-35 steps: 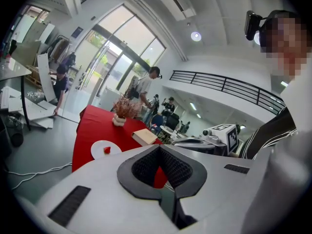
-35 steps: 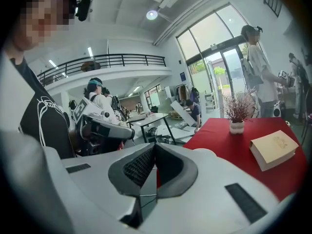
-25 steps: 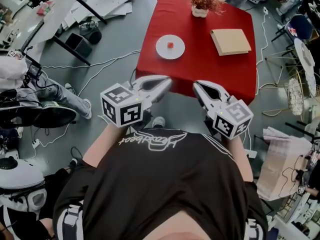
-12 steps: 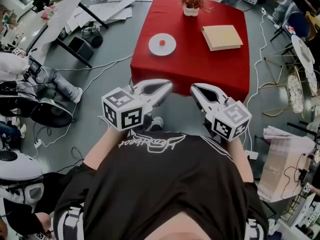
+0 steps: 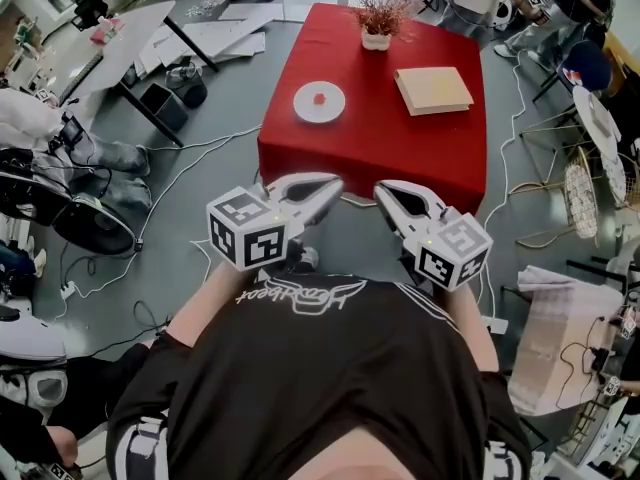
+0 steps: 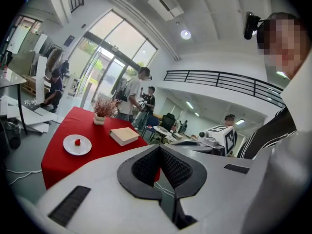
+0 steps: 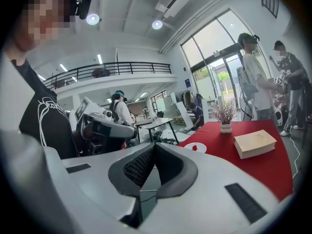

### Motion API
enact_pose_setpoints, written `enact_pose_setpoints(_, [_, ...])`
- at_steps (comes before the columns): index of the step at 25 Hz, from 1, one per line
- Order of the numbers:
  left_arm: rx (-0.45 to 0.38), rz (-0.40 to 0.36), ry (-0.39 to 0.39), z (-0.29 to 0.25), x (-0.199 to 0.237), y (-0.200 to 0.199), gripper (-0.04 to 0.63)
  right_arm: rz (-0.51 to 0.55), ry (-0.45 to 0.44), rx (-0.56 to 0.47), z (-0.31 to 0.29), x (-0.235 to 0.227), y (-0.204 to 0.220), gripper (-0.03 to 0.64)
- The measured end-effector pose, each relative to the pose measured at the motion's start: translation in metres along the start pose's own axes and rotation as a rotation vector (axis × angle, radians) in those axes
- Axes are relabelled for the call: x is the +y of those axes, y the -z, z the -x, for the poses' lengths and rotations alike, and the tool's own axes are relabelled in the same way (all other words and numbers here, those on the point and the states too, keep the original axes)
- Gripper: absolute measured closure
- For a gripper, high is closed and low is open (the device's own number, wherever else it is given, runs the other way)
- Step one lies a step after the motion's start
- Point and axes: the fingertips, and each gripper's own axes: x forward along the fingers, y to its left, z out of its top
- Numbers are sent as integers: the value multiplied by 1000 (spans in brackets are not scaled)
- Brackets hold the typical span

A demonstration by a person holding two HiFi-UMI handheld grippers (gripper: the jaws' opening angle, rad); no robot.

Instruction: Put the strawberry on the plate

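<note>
Head view: strawberry (image 5: 319, 98) sits in the middle of the white plate (image 5: 303, 109). The plate is on the left part of the red table (image 5: 380, 143). Same table: tan book (image 5: 433, 89) to the right of the plate, potted plant (image 5: 376, 30) at the far edge.

Both grippers are held side by side in front of the person's chest, off the table's near edge and over the grey floor (image 5: 190, 208), tips aimed at the table. Left gripper (image 5: 336, 181): jaws together. Right gripper (image 5: 381, 189): same. The strawberry is well apart from both, out past the tips, roughly ahead of the left gripper and up-left of the right one. Neither gripper touches the plate or the table.

Left gripper view: left gripper (image 6: 160, 147) is closed, black pads meeting at the tip, nothing between them. The strawberry (image 6: 77, 142) on its plate (image 6: 68, 147) shows far off to the left of the jaws, with the book (image 6: 124, 135) between the two in the picture.

Right gripper view: right gripper (image 7: 155, 145) is closed and empty too. The strawberry (image 7: 195, 147) and plate (image 7: 203, 149) show small just to the right of the jaw tips, on the far table; the book (image 7: 255, 143) is further right. People stand beyond the table.
</note>
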Motion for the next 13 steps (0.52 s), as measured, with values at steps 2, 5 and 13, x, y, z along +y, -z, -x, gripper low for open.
enact_pose_setpoints(2, [-1,2,1,3,0,-7,589,-2,0,-1,-1,2,-7,609])
enact_pose_setpoints(5, [1,0,-3,2,-6,-16,589,-4,-4,-4,3,2,-15,609])
enact_pose_setpoints(13, [6,0,-20,1,-15,-19,589,-14,-5,-22,14,-3,-25,609])
